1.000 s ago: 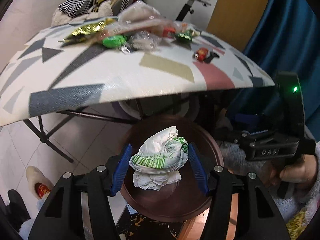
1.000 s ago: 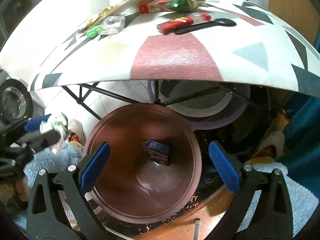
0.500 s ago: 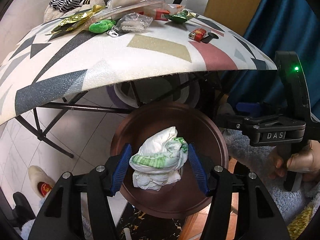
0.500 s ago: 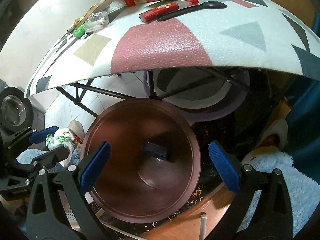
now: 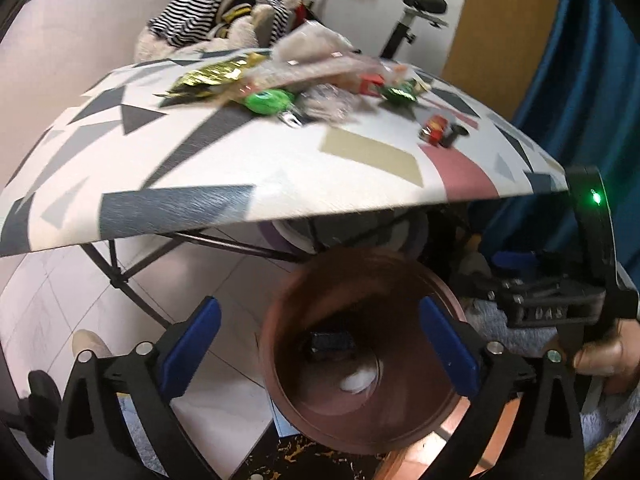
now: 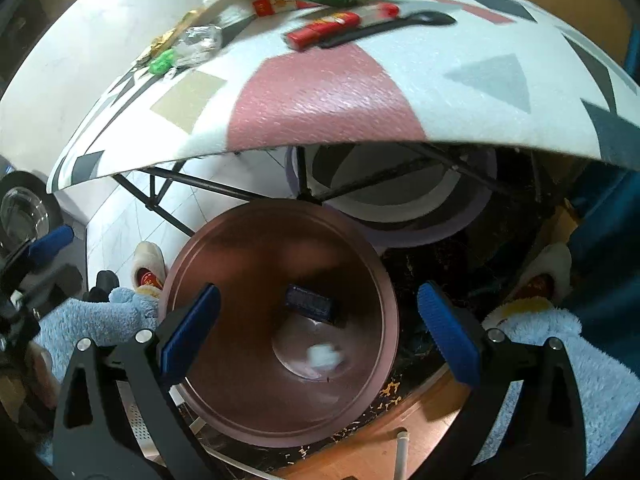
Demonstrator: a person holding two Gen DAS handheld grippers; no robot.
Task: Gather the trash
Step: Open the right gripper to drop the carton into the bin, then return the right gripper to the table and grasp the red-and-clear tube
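Observation:
A brown round bin (image 5: 360, 344) (image 6: 276, 320) stands on the floor under the table's near edge. At its bottom lie a crumpled white wad (image 5: 357, 381) (image 6: 325, 355) and a small dark blue box (image 5: 331, 344) (image 6: 310, 303). My left gripper (image 5: 318, 346) hangs over the bin's left rim, its jaws opening wide with nothing between them. My right gripper (image 6: 318, 330) hovers open and empty above the bin. On the patterned table (image 5: 280, 176) (image 6: 320, 92) lie several wrappers: a green packet (image 5: 266, 101), a gold wrapper (image 5: 216, 74), a red pack (image 5: 435, 128) (image 6: 324, 29).
A black spoon (image 6: 384, 26) lies beside the red pack. Black folding legs (image 5: 132, 276) hold up the table, with a purple-rimmed basin (image 6: 400, 200) beneath. Slippers (image 6: 146, 264) rest on the tiled floor. A hand (image 5: 604, 354) grips the right tool. Clothes (image 5: 216, 16) pile up behind.
The left jaws have spread apart and let go of the crumpled white-and-green wad, which now lies at the bin's bottom. The left gripper has shifted slightly. The right gripper has stayed put.

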